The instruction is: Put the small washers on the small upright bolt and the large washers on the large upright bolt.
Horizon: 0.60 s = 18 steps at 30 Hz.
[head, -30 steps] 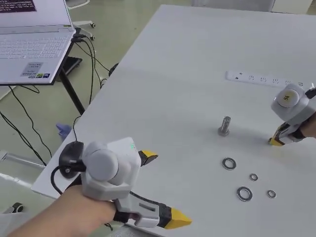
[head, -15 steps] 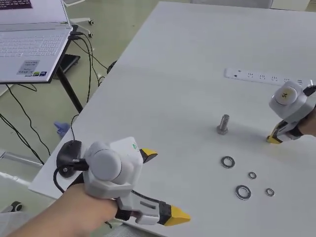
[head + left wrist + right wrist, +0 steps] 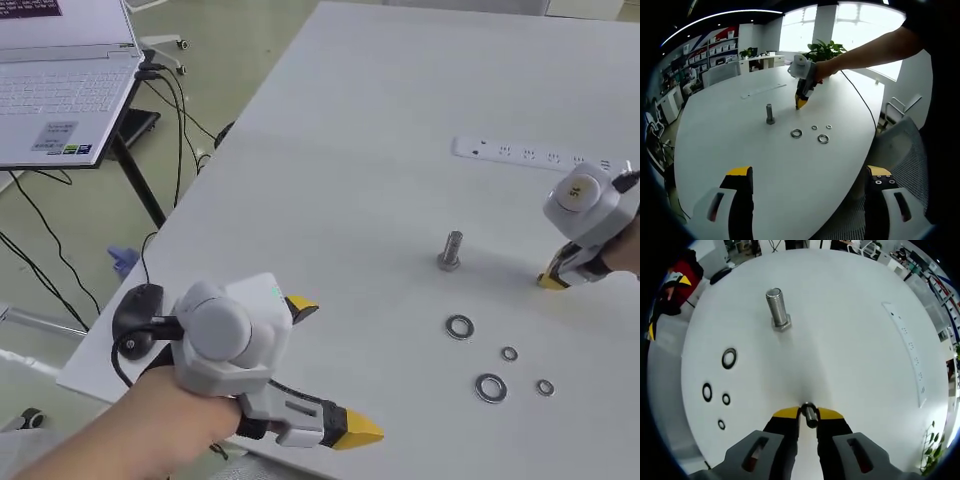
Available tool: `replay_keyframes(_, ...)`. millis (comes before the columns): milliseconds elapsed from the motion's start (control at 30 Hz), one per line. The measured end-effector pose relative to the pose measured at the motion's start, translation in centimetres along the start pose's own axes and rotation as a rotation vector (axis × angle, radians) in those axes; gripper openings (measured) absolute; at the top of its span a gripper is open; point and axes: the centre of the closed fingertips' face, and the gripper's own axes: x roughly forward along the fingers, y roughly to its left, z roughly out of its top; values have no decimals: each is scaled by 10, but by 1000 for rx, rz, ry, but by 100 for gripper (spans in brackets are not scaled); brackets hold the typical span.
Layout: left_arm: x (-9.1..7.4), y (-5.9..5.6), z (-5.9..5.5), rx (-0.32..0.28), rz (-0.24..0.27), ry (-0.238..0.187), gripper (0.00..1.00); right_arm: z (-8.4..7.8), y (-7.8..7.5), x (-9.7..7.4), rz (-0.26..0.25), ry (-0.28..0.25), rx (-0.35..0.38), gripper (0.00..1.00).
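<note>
The right gripper (image 3: 809,411) has its jaws closed on the small bolt (image 3: 811,418), low at the worktop (image 3: 350,150) and beside the large bolt (image 3: 451,250), apparently to stand it as the second post; the large washers (image 3: 460,326) and small washers (image 3: 510,353) lie flat near the large bolt, unthreaded; the left gripper (image 3: 330,370) hangs well apart from it, jaws wide and empty, likely keeping clear.
</note>
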Motion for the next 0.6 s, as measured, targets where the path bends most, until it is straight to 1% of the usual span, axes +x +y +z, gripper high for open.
replay_keyframes(133,0,0,-1,1,0,5,93,2,0,0,-3,-8,5,20)
replay_keyframes(333,-2,-1,-2,0,-1,4,92,7,-1,-7,-5,-23,5,26)
replay_keyframes(500,-3,-2,1,-1,-2,-5,92,9,0,-17,-6,-24,-1,27)
replay_keyframes(600,-4,0,2,4,4,-7,92,11,1,-25,-10,-26,-8,27)
